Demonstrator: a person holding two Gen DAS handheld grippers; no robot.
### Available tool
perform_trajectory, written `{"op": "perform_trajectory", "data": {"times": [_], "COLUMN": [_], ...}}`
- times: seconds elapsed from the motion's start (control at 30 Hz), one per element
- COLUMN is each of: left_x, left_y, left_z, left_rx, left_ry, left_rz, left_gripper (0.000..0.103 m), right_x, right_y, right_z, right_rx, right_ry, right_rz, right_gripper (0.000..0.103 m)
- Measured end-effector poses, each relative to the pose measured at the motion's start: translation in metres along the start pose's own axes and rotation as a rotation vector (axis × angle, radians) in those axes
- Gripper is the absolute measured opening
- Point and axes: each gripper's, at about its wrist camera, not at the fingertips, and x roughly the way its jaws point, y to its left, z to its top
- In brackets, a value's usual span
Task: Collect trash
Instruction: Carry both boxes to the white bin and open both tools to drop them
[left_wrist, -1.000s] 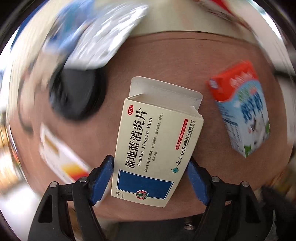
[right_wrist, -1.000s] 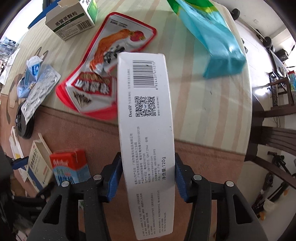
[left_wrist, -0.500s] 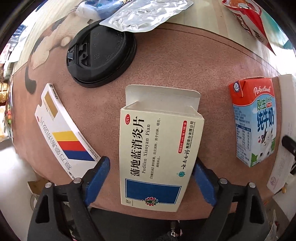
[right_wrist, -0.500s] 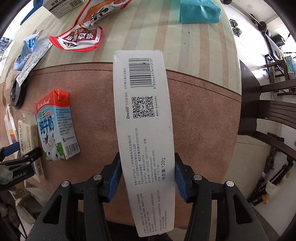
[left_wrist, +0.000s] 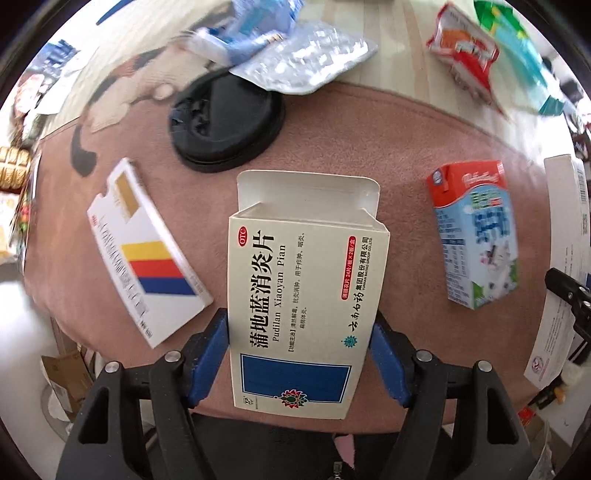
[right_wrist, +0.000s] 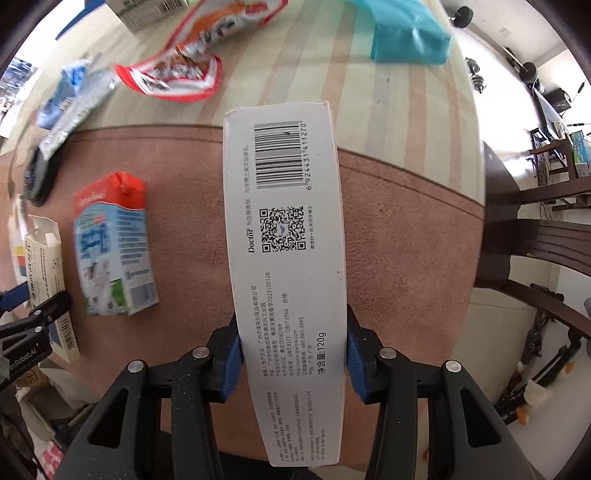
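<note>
The left hand-held gripper (left_wrist: 299, 347) has just been closing, and its blue pads now press both sides of the cream medicine box (left_wrist: 303, 314), whose top flap stands open, held above the brown mat on the table (left_wrist: 369, 147). The right hand-held gripper (right_wrist: 293, 350) has likewise been closing and clamps the long white toothpaste box (right_wrist: 286, 258), barcode side up. On the mat lie a milk carton (left_wrist: 474, 236) between the two held boxes, a striped white box (left_wrist: 147, 254), and a black cup lid (left_wrist: 227, 122). Farther back are a foil blister sheet (left_wrist: 306, 62) and a red snack wrapper (right_wrist: 177, 74).
</note>
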Motion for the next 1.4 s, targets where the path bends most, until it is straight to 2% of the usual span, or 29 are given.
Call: {"op": "perform_trajectory", "data": {"times": [0.13, 0.2, 0.3, 0.33, 0.37, 0.4, 0.47, 0.6, 0.7, 0.83, 0.93, 1.0, 1.2, 1.3, 1.4], "left_x": [-0.028, -0.052, -0.075, -0.082, -0.088, -0.093, -0.102, -0.101, -0.087, -0.043, 0.015, 0.058, 0.2, 0.269, 0.327], "left_y": [0.01, 0.028, 0.055, 0.06, 0.053, 0.063, 0.047, 0.074, 0.105, 0.139, 0.155, 0.161, 0.156, 0.145, 0.137], "left_z": [-0.023, -0.039, -0.059, -0.069, -0.076, -0.088, -0.104, -0.162, -0.211, -0.266, -0.288, -0.294, -0.275, -0.26, -0.248], "left_rx": [-0.027, -0.039, -0.078, -0.097, -0.118, -0.145, -0.198, -0.311, -0.392, -0.508, -0.597, -0.643, -0.672, -0.631, -0.581], "left_ry": [-0.073, -0.116, -0.174, -0.191, -0.206, -0.223, -0.247, -0.278, -0.254, -0.152, -0.063, -0.011, 0.118, 0.172, 0.223], "left_rz": [-0.045, -0.073, -0.143, -0.17, -0.196, -0.225, -0.277, -0.349, -0.381, -0.402, -0.422, -0.426, -0.471, -0.539, -0.519], "left_gripper": [0.07, 0.07, 0.07, 0.07, 0.07, 0.07, 0.07, 0.07, 0.07, 0.07, 0.07, 0.07, 0.07, 0.071, 0.071], "right_x": [-0.037, -0.056, -0.081, -0.089, -0.097, -0.103, -0.113, -0.114, -0.094, -0.042, 0.018, 0.061, 0.209, 0.277, 0.341], "right_y": [-0.007, -0.009, -0.018, -0.02, -0.019, -0.018, -0.028, -0.039, -0.039, -0.022, -0.007, 0.004, 0.019, 0.018, 0.017], "right_z": [-0.007, -0.01, -0.013, -0.014, -0.015, -0.017, -0.017, -0.023, -0.025, -0.016, -0.004, -0.013, -0.007, 0.006, 0.024], "right_rx": [0.016, 0.003, 0.005, 0.035, 0.028, 0.018, -0.001, -0.063, -0.119, -0.198, -0.23, -0.253, -0.279, -0.288, -0.313], "right_ry": [-0.094, -0.134, -0.206, -0.268, -0.28, -0.287, -0.301, -0.299, -0.248, -0.119, -0.001, 0.058, 0.162, 0.185, 0.239], "right_rz": [0.046, 0.066, 0.09, 0.069, 0.088, 0.104, 0.141, 0.183, 0.206, 0.208, 0.205, 0.184, 0.119, 0.099, 0.105], "right_gripper": [0.049, 0.049, 0.049, 0.049, 0.049, 0.049, 0.049, 0.049, 0.049, 0.049, 0.049, 0.049, 0.049, 0.049, 0.049]}}
